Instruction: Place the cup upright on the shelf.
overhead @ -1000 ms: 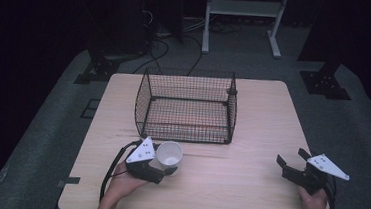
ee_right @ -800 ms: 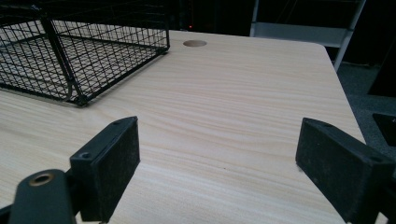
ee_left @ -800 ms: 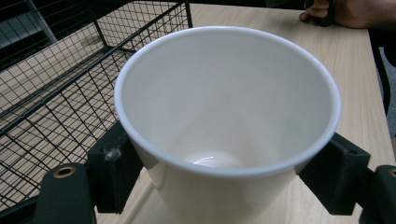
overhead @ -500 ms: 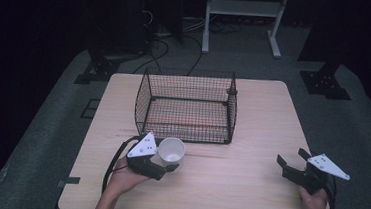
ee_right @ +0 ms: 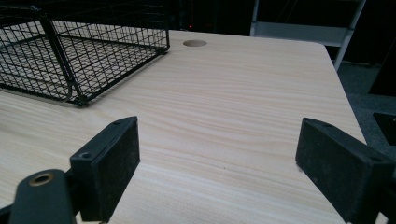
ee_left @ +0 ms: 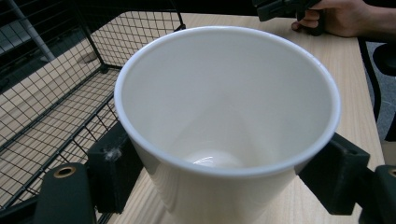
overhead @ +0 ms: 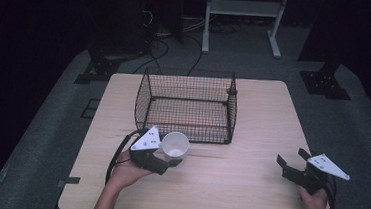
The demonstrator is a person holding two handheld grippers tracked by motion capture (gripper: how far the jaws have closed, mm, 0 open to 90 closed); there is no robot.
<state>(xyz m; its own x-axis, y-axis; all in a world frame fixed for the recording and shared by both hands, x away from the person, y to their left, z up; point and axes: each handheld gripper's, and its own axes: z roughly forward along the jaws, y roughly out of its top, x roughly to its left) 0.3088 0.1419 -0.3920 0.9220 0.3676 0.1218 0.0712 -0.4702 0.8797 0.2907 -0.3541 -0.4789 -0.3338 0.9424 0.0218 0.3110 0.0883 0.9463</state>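
A white cup [overhead: 174, 145] sits upright between the jaws of my left gripper [overhead: 169, 161], which is shut on it just in front of the black wire basket [overhead: 188, 105]. In the left gripper view the empty cup [ee_left: 224, 116] has both black pads [ee_left: 112, 172] pressed on its sides, held above the tabletop. At the table's front right my right gripper [overhead: 294, 165] stands open with nothing between its pads [ee_right: 109, 163], low over the bare wood.
The wooden table [overhead: 247, 189] has bare room between the two grippers and to the right of the basket. A round cable hole [ee_right: 194, 43] lies near the far edge. A white shelf frame [overhead: 243, 14] and dark stands are on the floor behind.
My left gripper has lifted the cup slightly and carried it a little toward the basket's front wall. The right gripper has stayed where it was.
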